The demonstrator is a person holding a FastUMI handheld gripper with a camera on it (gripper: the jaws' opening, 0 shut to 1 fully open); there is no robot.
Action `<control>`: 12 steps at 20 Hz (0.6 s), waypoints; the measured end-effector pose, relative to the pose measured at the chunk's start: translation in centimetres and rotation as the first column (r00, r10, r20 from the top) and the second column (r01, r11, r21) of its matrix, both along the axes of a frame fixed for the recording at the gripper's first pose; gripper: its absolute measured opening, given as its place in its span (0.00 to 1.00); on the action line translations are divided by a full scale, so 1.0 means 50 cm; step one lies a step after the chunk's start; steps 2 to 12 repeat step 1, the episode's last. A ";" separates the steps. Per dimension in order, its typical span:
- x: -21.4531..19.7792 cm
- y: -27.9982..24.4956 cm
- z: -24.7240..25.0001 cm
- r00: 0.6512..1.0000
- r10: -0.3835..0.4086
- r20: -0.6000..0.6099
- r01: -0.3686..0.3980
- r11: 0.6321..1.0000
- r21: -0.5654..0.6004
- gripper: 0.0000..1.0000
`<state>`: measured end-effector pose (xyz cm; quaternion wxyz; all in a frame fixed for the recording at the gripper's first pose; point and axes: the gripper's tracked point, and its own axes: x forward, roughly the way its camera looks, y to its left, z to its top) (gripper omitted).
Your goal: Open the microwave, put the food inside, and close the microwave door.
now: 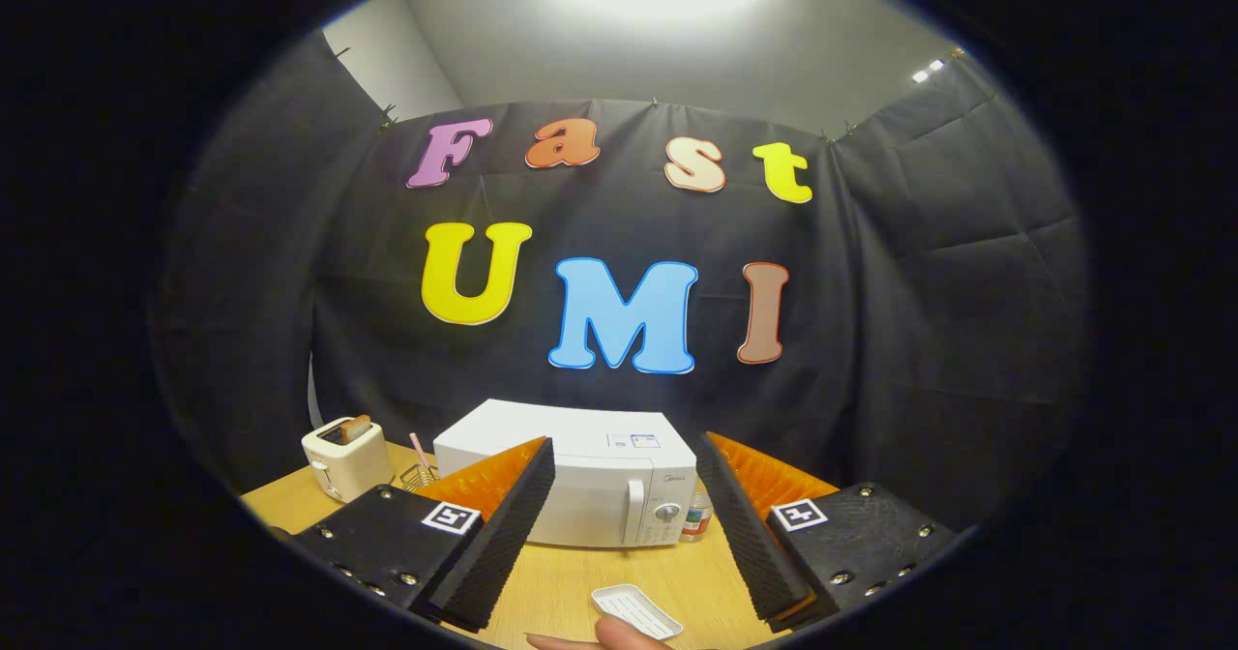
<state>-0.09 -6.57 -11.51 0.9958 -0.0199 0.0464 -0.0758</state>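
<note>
i've got the gripper [624, 524] wide open and empty, so i should line up squarely on the shut microwave [580, 476] handle [634, 512].

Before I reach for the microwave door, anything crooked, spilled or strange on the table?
Nothing stands out. The microwave sits square with its door shut, the toaster is upright, and the white tray lies flat between the open fingers, a person's fingertip at its near edge.
</note>
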 end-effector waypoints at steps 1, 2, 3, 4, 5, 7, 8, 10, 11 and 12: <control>0.000 0.001 0.001 1.000 0.003 0.002 -0.003 1.000 -0.001 0.94; 0.000 0.001 0.001 1.000 0.003 0.002 -0.003 1.000 -0.001 0.94; 0.000 0.001 0.001 1.000 0.003 0.002 -0.003 1.000 -0.001 0.94; 0.000 0.001 0.001 1.000 0.003 0.002 -0.003 1.000 -0.001 0.94; 0.000 0.001 0.001 1.000 0.003 0.002 -0.003 1.000 -0.001 0.94; 0.000 0.001 0.001 1.000 0.003 0.002 -0.003 1.000 -0.001 0.94; 0.000 0.001 0.001 1.000 0.003 0.002 -0.003 1.000 -0.001 0.94; 0.000 0.001 0.001 1.000 0.003 0.002 -0.003 1.000 -0.001 0.94; 0.000 0.001 0.001 1.000 0.003 0.002 -0.003 1.000 -0.001 0.94; 0.000 0.001 0.001 1.000 0.003 0.002 -0.003 1.000 -0.001 0.94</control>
